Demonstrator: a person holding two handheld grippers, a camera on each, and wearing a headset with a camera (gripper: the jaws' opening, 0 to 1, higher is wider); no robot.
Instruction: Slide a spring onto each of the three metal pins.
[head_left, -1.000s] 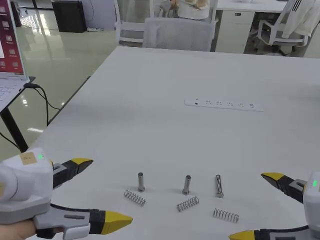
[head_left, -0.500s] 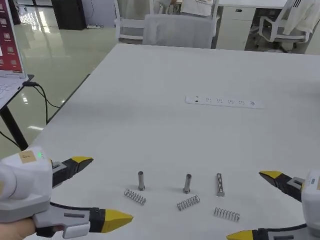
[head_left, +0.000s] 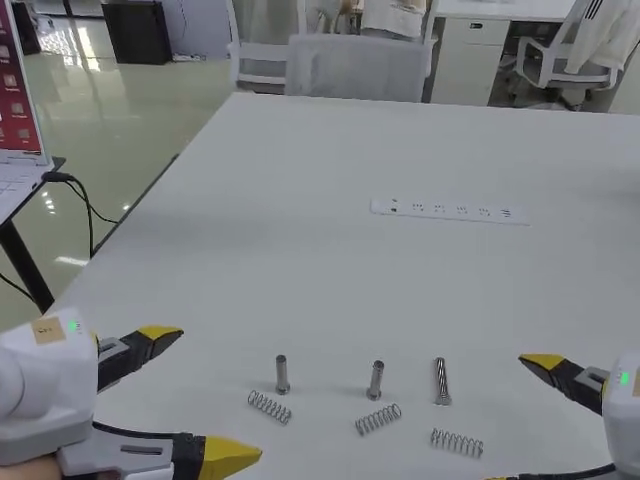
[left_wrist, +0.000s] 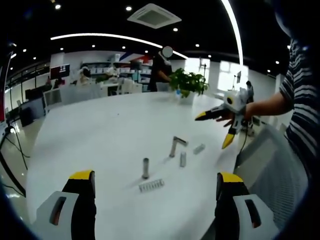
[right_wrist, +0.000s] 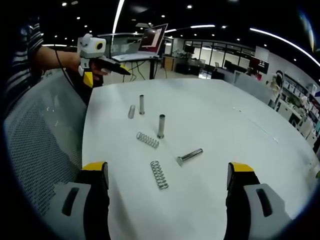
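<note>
While the left gripper (head_left: 195, 395) hangs well to the left of the middle pin (head_left: 375, 380), its jaws spread wide and holding nothing, the left pin (head_left: 282, 374) stands upright on the white table (head_left: 350, 150) with the left spring (head_left: 269, 407) lying just in front of it. The middle pin is upright too, the middle spring (head_left: 378, 419) lying loose just before it. To its right the right pin (head_left: 440, 381) lies on its side, the right spring (head_left: 456, 442) near it, and farther right the right gripper (right_wrist: 166, 170) gapes wide, empty.
</note>
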